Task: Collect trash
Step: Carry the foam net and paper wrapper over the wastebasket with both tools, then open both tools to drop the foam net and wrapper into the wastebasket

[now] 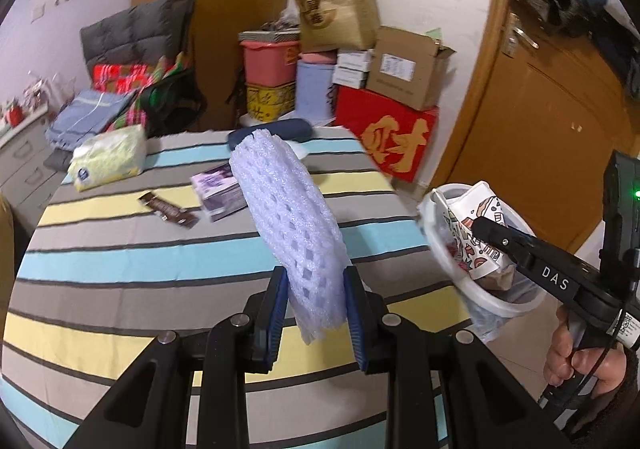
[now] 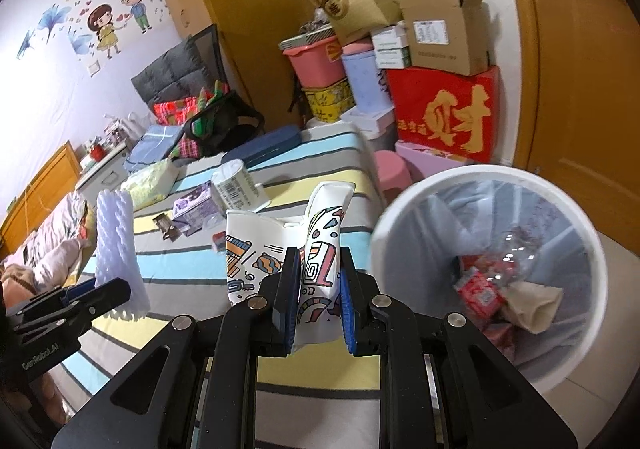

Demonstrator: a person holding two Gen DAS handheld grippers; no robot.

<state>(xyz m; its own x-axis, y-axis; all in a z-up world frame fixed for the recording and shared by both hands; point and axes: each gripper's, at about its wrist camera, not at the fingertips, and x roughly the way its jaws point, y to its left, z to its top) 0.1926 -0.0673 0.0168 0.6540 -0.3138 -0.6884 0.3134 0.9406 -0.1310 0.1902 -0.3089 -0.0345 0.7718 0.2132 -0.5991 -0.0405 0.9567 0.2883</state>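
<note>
My left gripper [image 1: 316, 277] is shut on a white foam net sleeve [image 1: 288, 209], held above the striped bed; it also shows in the right wrist view [image 2: 116, 245]. My right gripper [image 2: 320, 269] is shut on a crumpled patterned paper cup [image 2: 288, 249], held just left of the white trash bin [image 2: 592, 249]. The bin has a clear liner and holds red wrappers and a clear bottle. In the left wrist view the cup [image 1: 476, 233] is in front of the bin [image 1: 436, 249]. On the bed lie a purple carton [image 1: 218, 193], a brown wrapper [image 1: 168, 211] and a white tub [image 2: 236, 185].
A tissue pack [image 1: 108, 157] and a dark blue case [image 1: 272, 131] lie at the bed's far end. Stacked boxes, with a red one [image 1: 396, 141], stand by the wall. A wooden door [image 1: 560, 109] is on the right. A pink stool [image 2: 392, 173] stands beside the bin.
</note>
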